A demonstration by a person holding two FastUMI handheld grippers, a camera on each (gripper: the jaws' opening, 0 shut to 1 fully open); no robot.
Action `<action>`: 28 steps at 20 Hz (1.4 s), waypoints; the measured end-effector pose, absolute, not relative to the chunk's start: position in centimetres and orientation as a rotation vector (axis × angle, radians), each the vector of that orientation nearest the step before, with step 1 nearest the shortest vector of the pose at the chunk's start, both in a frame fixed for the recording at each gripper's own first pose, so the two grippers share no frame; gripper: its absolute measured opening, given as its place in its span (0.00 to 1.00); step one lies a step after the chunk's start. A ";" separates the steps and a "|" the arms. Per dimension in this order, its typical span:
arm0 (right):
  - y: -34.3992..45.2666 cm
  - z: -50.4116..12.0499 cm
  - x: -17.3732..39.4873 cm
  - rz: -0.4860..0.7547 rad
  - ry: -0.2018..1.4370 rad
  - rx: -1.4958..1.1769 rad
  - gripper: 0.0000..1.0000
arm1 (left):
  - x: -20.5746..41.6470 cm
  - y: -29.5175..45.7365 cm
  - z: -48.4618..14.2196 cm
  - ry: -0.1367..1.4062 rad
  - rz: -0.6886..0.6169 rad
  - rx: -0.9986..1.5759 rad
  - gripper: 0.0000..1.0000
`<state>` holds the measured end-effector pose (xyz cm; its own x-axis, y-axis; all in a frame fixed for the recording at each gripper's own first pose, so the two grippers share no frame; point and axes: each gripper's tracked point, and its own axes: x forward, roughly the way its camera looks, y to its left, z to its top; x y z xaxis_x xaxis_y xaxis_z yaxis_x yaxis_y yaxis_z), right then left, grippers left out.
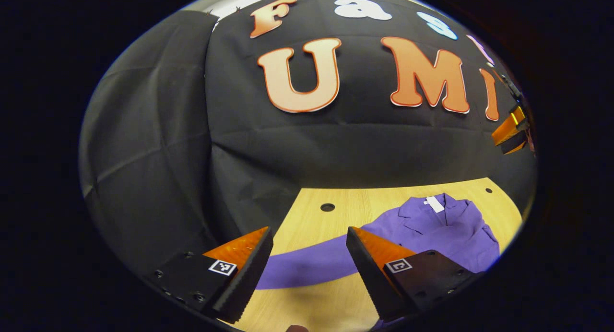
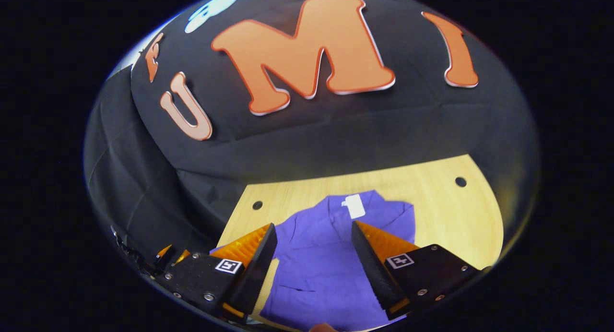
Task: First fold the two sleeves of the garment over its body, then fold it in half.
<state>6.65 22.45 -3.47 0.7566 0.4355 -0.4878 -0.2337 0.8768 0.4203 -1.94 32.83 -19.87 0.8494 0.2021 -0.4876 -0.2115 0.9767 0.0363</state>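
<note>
**Both grippers apart above the purple garment**

Left gripper (image 1: 309, 255) hangs w/ its fingers wide apart, nothing between them but air. Through the gap, in the left gripper view, a long purple sleeve (image 1: 307, 265) stretches flat across the wooden table (image 1: 331, 221), running out from the garment (image 1: 441, 231) toward the table's near-left side. Garment itself lies spread out, collar at the far end, white neck tag (image 1: 434, 203) showing. Sleeve isn't folded over the body yet. At the far right edge of that view, part of another gripper (image 1: 511, 130) pokes in, up against the black cloth wall (image 1: 158, 130); prob. the right one, but the view's too warped there to be sure.

Over to the right gripper (image 2: 314, 255): fingers also spread, clamped on nothing, poised over the garment's body (image 2: 316, 269). In the right gripper view the purple fabric lies flat betw. the fingers, tag (image 2: 355, 206) at the collar just beyond them. Bare table (image 2: 451, 217) shows to the right of the garment. Round holes (image 2: 460, 182) dot the tabletop near the back edge.
</note>
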 end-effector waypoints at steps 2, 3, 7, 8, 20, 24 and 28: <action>20.1 -1.5 6.6 0.323 0.518 0.327 0.96 | -1.5 33.5 -21.0 0.569 0.221 -0.062 0.96; 18.7 -0.9 6.4 0.297 0.478 0.319 0.96 | -1.1 33.8 -21.8 0.604 0.223 -0.090 0.96; 14.0 1.3 5.6 0.215 0.337 0.239 0.96 | -0.7 36.3 -26.2 0.795 0.261 -0.224 0.97; 13.0 1.4 5.1 0.200 0.315 0.217 0.95 | -0.6 36.7 -27.5 0.841 0.268 -0.253 0.97; 6.7 1.1 -0.1 0.072 0.193 0.033 0.95 | -0.9 39.5 -40.0 1.288 0.286 -0.346 0.97; 6.6 -0.4 -1.5 0.052 0.211 0.014 0.95 | -1.7 40.8 -43.6 1.384 0.310 -0.348 0.98; 6.0 -1.7 -2.0 0.021 0.247 0.014 0.95 | -2.1 41.0 -45.7 1.454 0.320 -0.364 0.98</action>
<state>-2.04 5.98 -1.73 0.9694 0.0229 -0.2445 -0.0196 0.9997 0.0161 -2.10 40.99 -45.71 0.0920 -0.0075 -0.9957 -0.4254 0.9038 -0.0461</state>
